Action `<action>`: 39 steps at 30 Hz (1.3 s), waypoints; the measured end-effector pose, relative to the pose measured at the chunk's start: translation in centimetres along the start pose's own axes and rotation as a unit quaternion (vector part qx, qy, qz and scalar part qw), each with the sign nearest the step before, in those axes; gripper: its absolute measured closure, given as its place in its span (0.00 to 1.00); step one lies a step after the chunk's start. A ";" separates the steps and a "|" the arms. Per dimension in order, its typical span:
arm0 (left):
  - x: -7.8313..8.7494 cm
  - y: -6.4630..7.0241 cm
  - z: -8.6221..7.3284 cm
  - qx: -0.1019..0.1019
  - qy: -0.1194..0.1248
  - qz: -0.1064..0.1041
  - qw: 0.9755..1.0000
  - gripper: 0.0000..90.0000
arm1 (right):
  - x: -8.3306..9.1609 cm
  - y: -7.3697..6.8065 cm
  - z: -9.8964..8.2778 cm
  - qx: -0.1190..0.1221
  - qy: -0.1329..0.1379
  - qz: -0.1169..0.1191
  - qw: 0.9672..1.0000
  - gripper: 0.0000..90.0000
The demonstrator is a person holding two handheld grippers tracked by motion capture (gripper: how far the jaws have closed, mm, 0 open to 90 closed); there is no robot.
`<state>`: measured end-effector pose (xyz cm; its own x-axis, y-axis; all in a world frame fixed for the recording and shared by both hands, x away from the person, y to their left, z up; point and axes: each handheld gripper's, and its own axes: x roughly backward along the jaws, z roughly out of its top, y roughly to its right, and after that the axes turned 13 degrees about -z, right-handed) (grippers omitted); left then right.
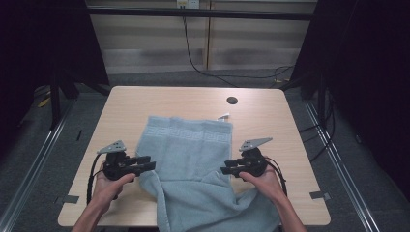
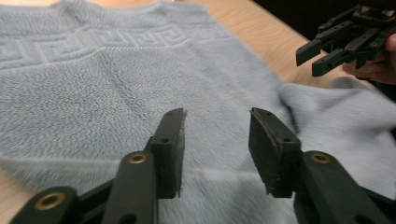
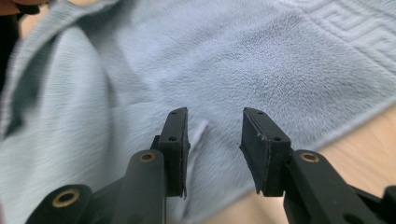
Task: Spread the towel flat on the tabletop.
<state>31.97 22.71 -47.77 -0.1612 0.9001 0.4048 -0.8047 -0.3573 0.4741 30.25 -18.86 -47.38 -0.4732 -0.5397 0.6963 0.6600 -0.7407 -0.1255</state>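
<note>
Both jaws apart, empty: left hand-held gripper (image 1: 147,163) & right hand-held gripper (image 1: 226,168) should regrip towel (image 1: 186,159) side edges evenly, near worktop (image 1: 145,104) front edge.

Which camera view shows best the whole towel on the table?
The high view: the towel lies across the table, its near part bunched and hanging over the edge. The left gripper view shows its patterned band close up; the right gripper view shows one blurred fold.

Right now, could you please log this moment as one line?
towel: half folded on table | left gripper: open, empty | right gripper: open, empty
</note>
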 end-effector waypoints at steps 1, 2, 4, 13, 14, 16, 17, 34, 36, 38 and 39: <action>-0.7 -0.1 -0.2 0.001 -0.017 0.009 1.000 0.62 | -0.9 0.2 0.2 -0.003 -0.004 -0.003 1.000 0.68; -1.2 -0.2 -0.4 -0.002 -0.038 0.018 0.999 0.64 | -1.7 0.4 0.3 -0.009 -0.007 0.001 1.000 0.68; -1.7 -0.2 -1.0 -0.001 -0.061 0.016 0.998 0.67 | -3.7 0.3 0.6 -0.004 -0.024 0.002 1.000 0.68; -2.2 0.6 -2.6 -0.001 -0.089 -0.011 0.996 0.66 | -1.0 -1.3 -2.0 0.029 -0.057 -0.009 0.998 0.69; -2.5 1.1 -2.7 -0.011 -0.094 -0.013 0.995 0.66 | -0.4 -1.6 -2.6 0.029 -0.058 -0.007 0.998 0.69; -3.1 2.2 -3.0 -0.027 -0.104 -0.021 0.994 0.66 | 0.9 -2.3 -3.8 0.030 -0.064 -0.007 0.997 0.69; -3.4 2.8 -3.1 -0.035 -0.111 -0.024 0.993 0.66 | 1.6 -2.7 -4.5 0.030 -0.066 -0.010 0.997 0.69; -1.5 5.4 -3.4 -0.049 -0.102 -0.058 0.992 0.61 | 7.6 -4.2 -8.1 -0.034 0.032 -0.062 0.997 0.68; -1.4 4.1 -2.3 -0.039 -0.083 -0.043 0.995 0.61 | 7.0 -1.9 -7.4 -0.060 0.028 -0.088 0.994 0.65; -1.6 2.6 -1.3 -0.033 -0.076 -0.027 0.996 0.61 | 6.2 -0.1 -7.1 -0.075 0.026 -0.105 0.991 0.62; -1.7 1.8 -0.9 -0.026 -0.066 -0.018 0.997 0.60 | 5.9 0.6 -7.0 -0.079 0.022 -0.111 0.991 0.60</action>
<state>30.27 20.75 -48.28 -0.0570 0.8705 0.4889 -0.8381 -0.3078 0.4504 23.74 -25.28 -48.31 -0.6229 -0.3714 0.6885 0.4399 -0.8941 -0.0842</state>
